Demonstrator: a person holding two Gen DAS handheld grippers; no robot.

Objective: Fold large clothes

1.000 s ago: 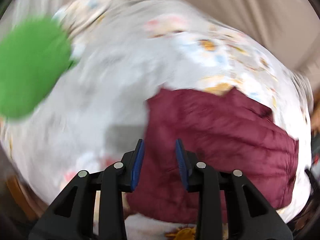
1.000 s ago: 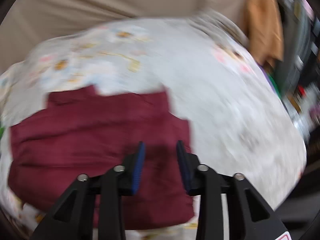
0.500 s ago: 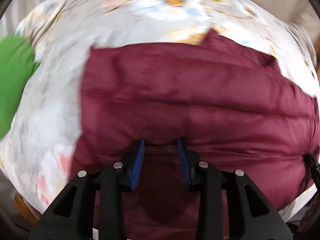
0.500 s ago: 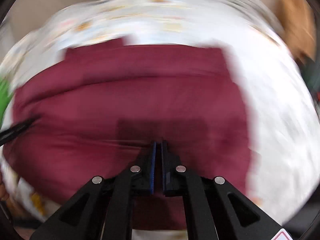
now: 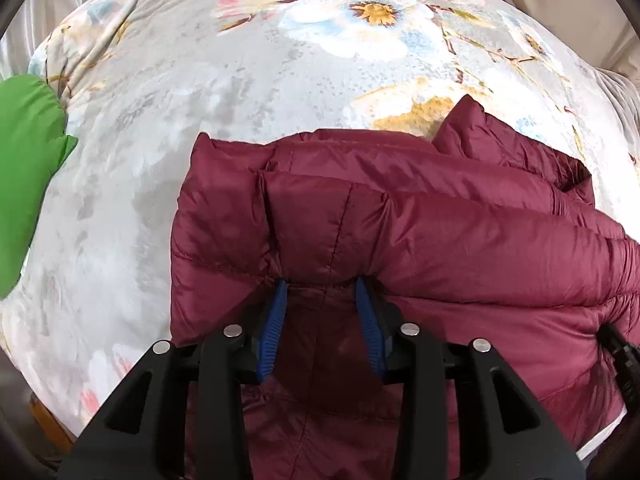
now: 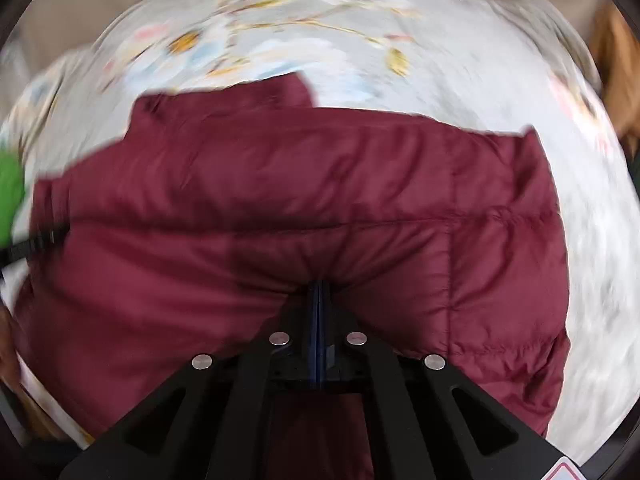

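The jacket [image 5: 460, 240] is a maroon quilted puffer, shiny, with stitched channels running across it. It lies folded on a bed, a top layer turned over a lower one, and a pointed corner sticks up past its far edge. In the right wrist view the jacket [image 6: 320, 200] fills the middle of the frame, somewhat blurred, with a vertical seam near its right side.

Under it spreads a pale grey sheet [image 5: 200, 100] printed with pink, blue and yellow flowers. A green cloth [image 5: 24, 168] lies on the sheet at the left, apart from the jacket. Beige fabric shows beyond the bed. Nothing lies on top of the jacket.

The left gripper [image 5: 322, 294] stands part-way apart near the jacket's left end, a bulge of the folded layer between its blue pads [image 5: 276, 316]; whether the pads press on it I cannot tell. The right gripper [image 6: 319, 292] is closed tight, its tips pushed into a crease of the jacket, with the fabric puckered around them; whether any cloth is pinched I cannot tell
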